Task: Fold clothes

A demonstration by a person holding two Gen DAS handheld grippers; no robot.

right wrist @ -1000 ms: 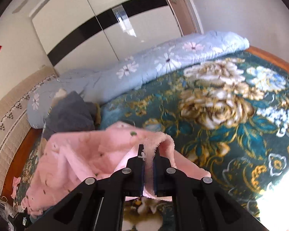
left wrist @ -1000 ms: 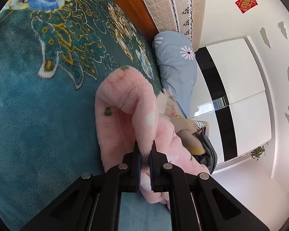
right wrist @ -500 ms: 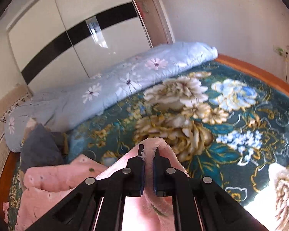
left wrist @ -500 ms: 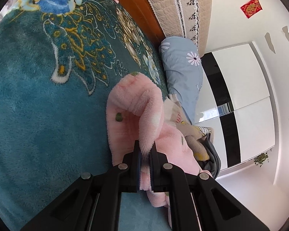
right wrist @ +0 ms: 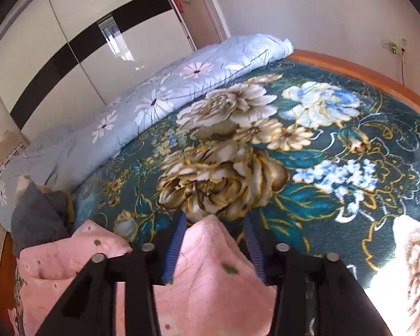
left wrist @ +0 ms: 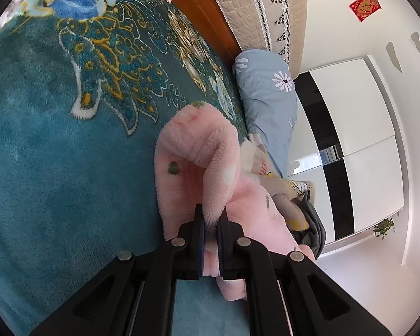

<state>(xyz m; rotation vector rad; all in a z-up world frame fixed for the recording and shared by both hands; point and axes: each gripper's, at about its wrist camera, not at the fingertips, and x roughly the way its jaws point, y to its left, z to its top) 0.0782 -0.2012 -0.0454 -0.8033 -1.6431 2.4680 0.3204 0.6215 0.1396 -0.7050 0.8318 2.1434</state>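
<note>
Ahead of the right hand-held gripper [right wrist: 214,240] the teal floral blanket [right wrist: 308,168] lies bare and passable. A rolled blue quilt [right wrist: 159,98] blocks the far edge; a grey clothes heap [right wrist: 39,218] crowds the left.

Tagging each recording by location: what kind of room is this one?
A home bedroom, most likely: a floral blanket covers a bed with a padded headboard, a rolled blue duvet lies along it, and a sliding-door wardrobe stands behind.
</note>
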